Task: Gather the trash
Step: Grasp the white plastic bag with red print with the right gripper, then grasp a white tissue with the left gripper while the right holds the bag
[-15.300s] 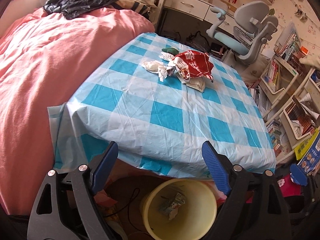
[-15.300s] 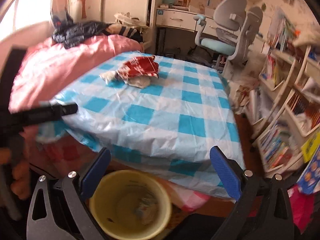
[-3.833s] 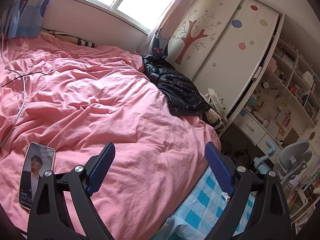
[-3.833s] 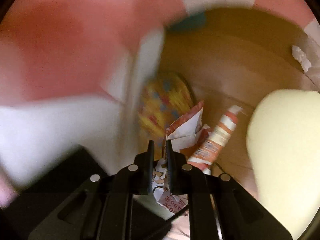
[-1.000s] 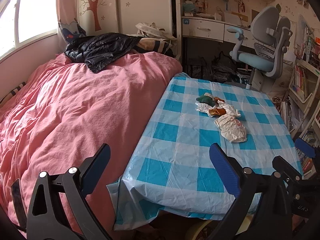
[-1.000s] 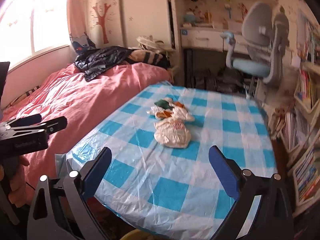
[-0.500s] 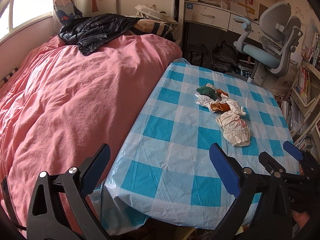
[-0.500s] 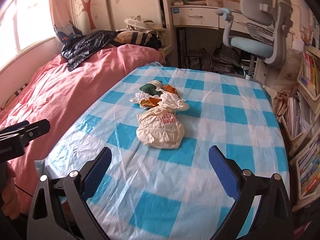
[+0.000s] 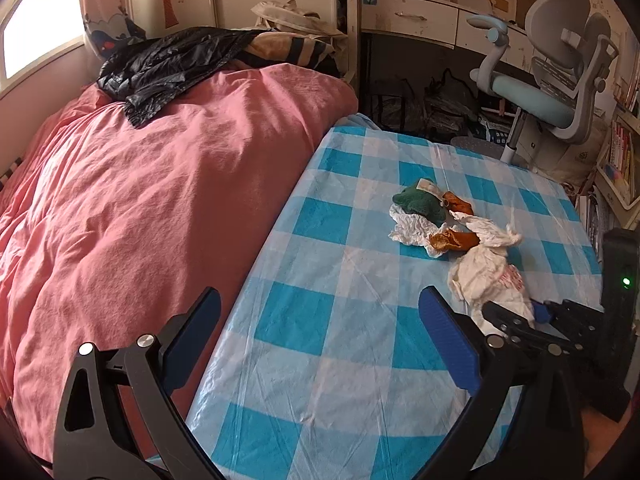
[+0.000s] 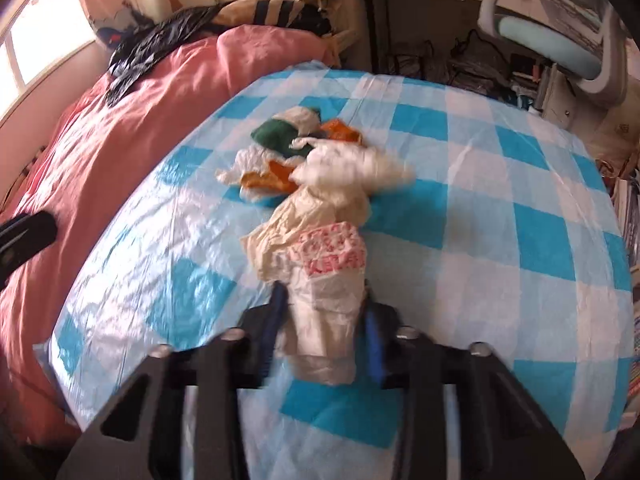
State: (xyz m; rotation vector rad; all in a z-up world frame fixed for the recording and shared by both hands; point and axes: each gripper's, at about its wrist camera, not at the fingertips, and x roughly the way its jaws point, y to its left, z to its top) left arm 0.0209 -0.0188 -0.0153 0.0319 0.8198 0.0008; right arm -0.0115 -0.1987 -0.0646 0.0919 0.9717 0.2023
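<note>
A pile of trash lies on the blue-checked tablecloth [image 9: 320,272]: a crumpled white plastic bag [image 10: 320,264] with red print, a green wad [image 10: 276,134], orange scraps [image 10: 272,178] and white tissue [image 10: 240,164]. My right gripper [image 10: 324,312] has the near end of the white bag between its blue pads, which touch it on both sides as the jaws are closing. The left wrist view shows the same bag [image 9: 488,280] with the right gripper [image 9: 516,312] at it. My left gripper [image 9: 320,300] hangs open over the table's near left part, holding nothing.
A bed with a pink quilt [image 9: 140,200] borders the table's left side, with a black jacket [image 9: 172,64] on it. Beyond the table stand a grey-and-blue desk chair [image 9: 552,92] and a desk [image 9: 408,20]. Bookshelves [image 9: 616,160] line the right.
Both grippers have come forward and lower over the table. The right gripper's jaws, wide open before, have drawn in around the near end of the white bag.
</note>
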